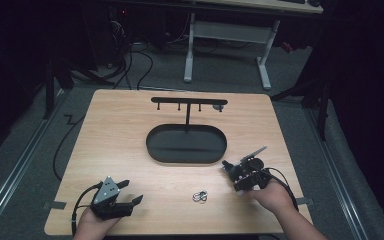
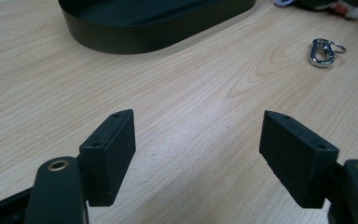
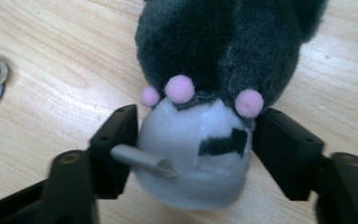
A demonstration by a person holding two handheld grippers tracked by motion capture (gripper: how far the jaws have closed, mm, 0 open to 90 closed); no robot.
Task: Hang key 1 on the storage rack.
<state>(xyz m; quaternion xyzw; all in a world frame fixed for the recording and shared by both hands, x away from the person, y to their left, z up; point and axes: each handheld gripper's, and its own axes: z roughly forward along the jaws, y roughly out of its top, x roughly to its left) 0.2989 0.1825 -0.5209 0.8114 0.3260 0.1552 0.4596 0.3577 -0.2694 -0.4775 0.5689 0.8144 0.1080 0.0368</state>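
Right hand-held gripper (image 3: 198, 135) clamped on plush toy (image 3: 214, 60); left hand-held gripper (image 2: 198, 154) wide, empty

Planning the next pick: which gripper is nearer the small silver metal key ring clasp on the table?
Right. The right gripper, its pads against a dark plush toy, sits just right of the silver clasp; the open left gripper lies farther off, to its left.

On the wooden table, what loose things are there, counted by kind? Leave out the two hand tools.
Black oval tray with hook stand: 1
Dark plush toy with pink dots: 1
Silver metal clip with ring: 1
Total: 3
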